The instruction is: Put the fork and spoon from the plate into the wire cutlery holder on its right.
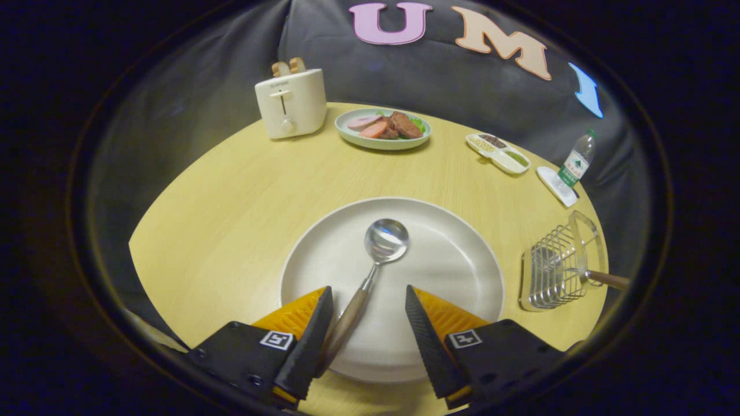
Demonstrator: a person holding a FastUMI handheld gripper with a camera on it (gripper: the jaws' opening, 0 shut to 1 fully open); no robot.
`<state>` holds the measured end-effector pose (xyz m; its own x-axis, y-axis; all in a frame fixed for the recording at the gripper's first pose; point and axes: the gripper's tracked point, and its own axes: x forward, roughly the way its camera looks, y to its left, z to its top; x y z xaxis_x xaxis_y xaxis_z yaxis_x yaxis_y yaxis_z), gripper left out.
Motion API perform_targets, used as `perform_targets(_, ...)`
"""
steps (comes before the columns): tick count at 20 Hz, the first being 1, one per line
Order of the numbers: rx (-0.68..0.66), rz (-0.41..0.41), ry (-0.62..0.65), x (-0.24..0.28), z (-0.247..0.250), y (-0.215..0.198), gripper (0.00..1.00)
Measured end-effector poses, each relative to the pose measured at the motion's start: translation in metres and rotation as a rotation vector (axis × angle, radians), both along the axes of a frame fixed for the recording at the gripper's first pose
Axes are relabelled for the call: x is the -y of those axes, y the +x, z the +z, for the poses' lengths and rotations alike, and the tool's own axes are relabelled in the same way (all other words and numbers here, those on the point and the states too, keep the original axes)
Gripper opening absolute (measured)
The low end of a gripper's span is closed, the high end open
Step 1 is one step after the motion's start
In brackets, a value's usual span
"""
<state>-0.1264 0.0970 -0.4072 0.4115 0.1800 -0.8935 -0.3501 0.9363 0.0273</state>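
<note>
Gripper fingers spread wide over the plate, holding nothing; the spoon handle lies between them, bowl toward 12 o'clock. Wire cutlery holder, at 3 o'clock of the plate, contains one wooden-handled utensil.

The round wooden table carried a large plate near, with the wire cutlery holder to its right. Far stood a toaster, a food plate, a divided dish and a bottle.
</note>
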Motion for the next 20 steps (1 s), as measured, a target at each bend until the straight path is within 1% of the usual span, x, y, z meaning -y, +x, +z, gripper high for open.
perform_targets(7, -0.045, -0.003, 0.014, -0.005, -0.004, -0.007, 0.34)
perform_targets(8, -0.054, -0.001, 0.016, -0.005, -0.005, -0.007, 0.30)
perform_targets(9, -0.052, -0.010, 0.010, -0.002, -0.005, -0.006, 0.27)
perform_targets(10, -0.062, -0.020, 0.039, -0.006, -0.001, -0.005, 0.23)
perform_targets(12, -0.101, -0.034, 0.052, -0.003, -0.007, -0.010, 0.16)
perform_targets(13, -0.100, -0.051, 0.044, 0.001, -0.004, -0.008, 0.12)
perform_targets(14, -0.106, -0.053, 0.040, 0.007, -0.002, -0.008, 0.06)
perform_targets(17, -0.136, -0.066, 0.053, 0.013, -0.002, -0.005, 0.05)
perform_targets(20, -0.147, -0.072, 0.056, 0.024, 0.009, 0.005, 0.05)
